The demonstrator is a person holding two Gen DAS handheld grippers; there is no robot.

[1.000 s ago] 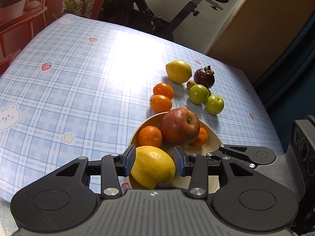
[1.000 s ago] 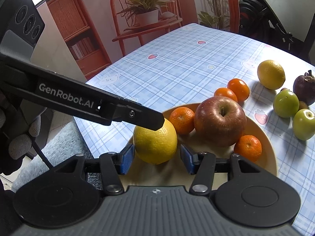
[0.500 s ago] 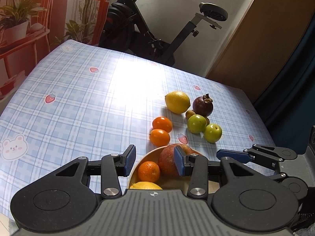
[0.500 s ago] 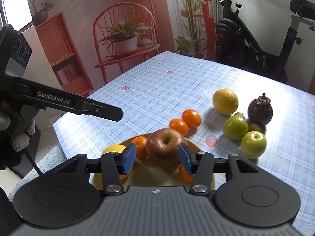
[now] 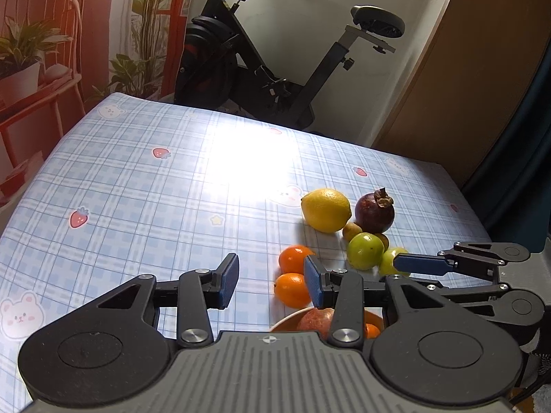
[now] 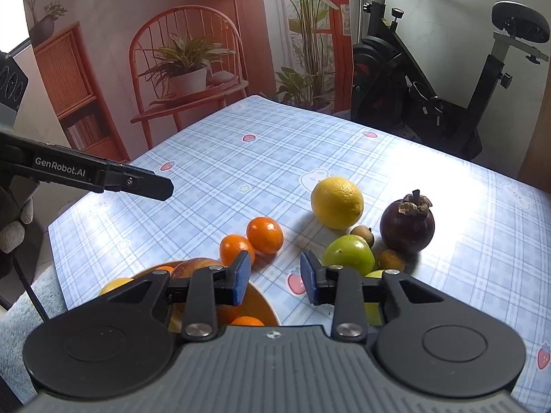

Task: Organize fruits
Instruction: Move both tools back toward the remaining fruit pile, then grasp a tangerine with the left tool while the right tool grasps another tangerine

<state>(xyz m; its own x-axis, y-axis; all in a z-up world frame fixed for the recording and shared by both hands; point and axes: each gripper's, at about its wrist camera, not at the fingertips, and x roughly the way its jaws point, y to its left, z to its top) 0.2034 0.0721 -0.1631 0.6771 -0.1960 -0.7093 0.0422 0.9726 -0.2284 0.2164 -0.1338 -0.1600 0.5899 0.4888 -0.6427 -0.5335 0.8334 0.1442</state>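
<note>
Both my grippers have pulled back from the plate (image 6: 265,304), now half hidden. Left gripper (image 5: 272,284) open, empty; right gripper (image 6: 274,280) closing on nothing. "GenRobot.AI" legible. Loose lemon (image 6: 336,202) remains on the table (image 6: 241,172).

Bowl and fruit partly hidden
The bowl (image 6: 265,304) is largely covered by the right gripper's (image 6: 275,277) body; the apple (image 5: 315,320) is half concealed.

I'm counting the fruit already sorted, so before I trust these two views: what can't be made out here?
- Plate contents: in both wrist views the camera's own gripper body covers most of it; only parts of the apple and small oranges show.
- Lower green fruit: the right gripper crosses it in the left view; in the right view that gripper's finger hides most of it.
- Small brown fruits among the green ones: too hidden to identify or count.
</note>
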